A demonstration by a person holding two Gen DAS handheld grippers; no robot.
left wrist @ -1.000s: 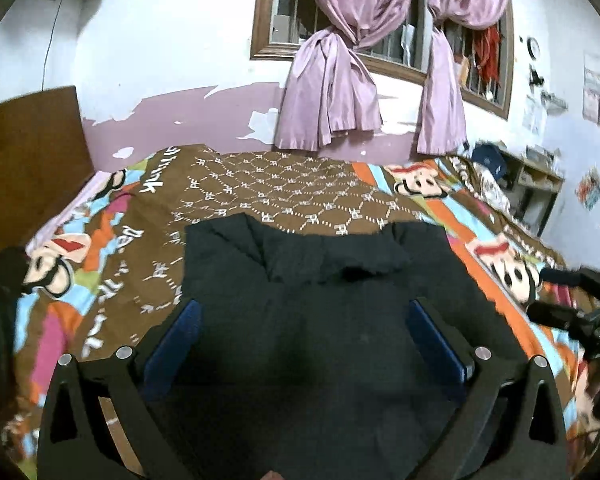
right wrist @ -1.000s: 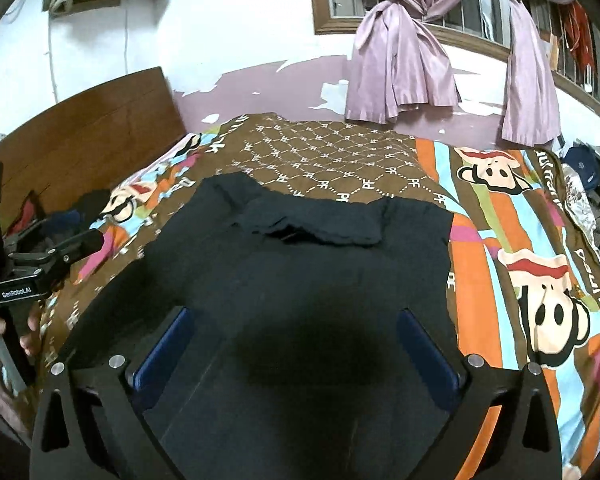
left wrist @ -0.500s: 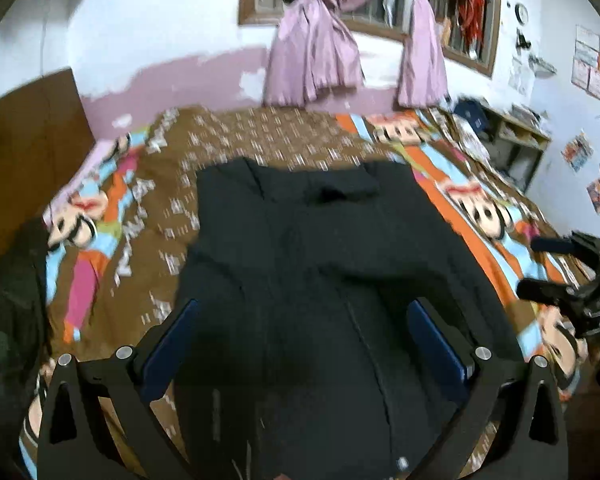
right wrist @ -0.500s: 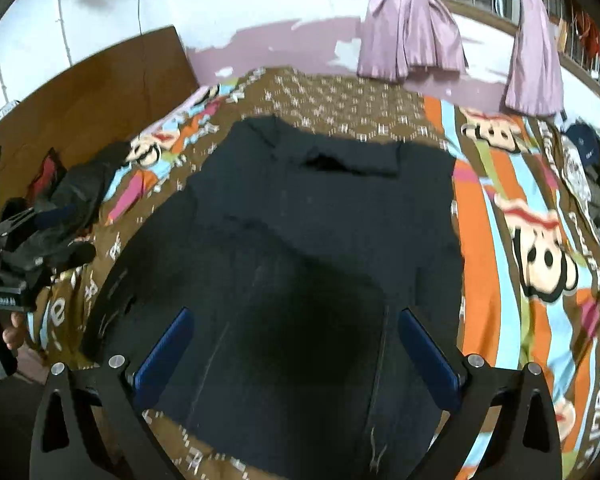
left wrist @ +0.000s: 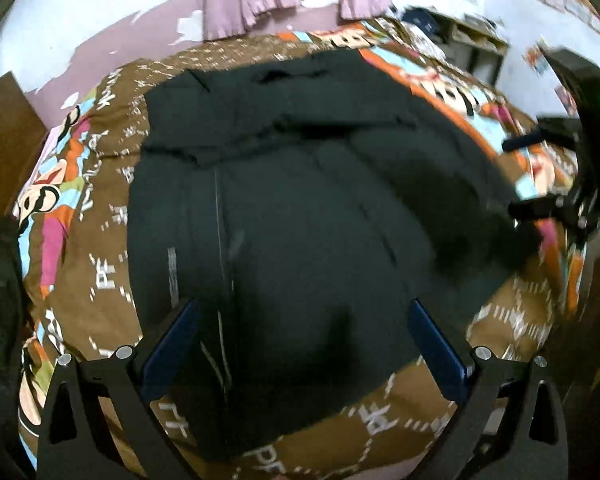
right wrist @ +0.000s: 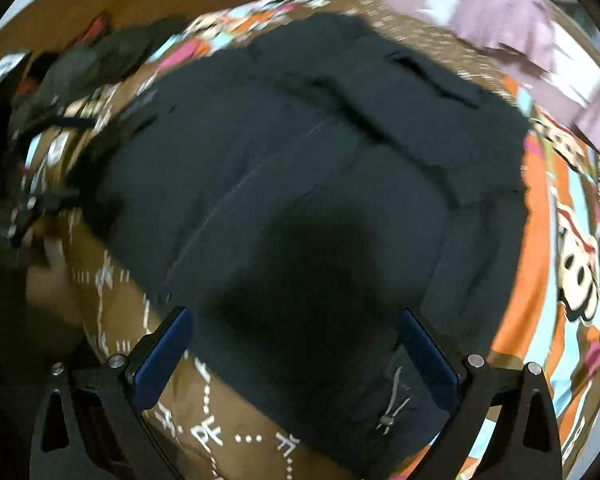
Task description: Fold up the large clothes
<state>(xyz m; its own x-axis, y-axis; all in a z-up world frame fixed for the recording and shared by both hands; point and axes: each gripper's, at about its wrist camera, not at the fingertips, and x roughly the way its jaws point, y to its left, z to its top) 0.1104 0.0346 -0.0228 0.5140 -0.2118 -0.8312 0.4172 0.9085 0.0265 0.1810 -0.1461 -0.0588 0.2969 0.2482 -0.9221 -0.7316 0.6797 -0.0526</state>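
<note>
Dark jacket [left wrist: 300, 208] spread flat, front up, on the patterned bedspread [left wrist: 100, 272], collar toward the curtained wall and hem toward the near bed edge; no fold is visible, so the task appears barely begun, with sleeves and body all left to turn in; left gripper [left wrist: 302, 344] hangs above the hem with jaws wide apart and nothing between them; right gripper [right wrist: 296, 352] likewise gaping and empty over the lower right front, near a zip pull [right wrist: 388, 420]; fabric looks thick, matte and slightly puffy, seamed in long panels, with a flapped pocket [right wrist: 432, 80]; the bedspread is brown with white lettering and bright cartoon panels; both views are motion-blurred
</note>
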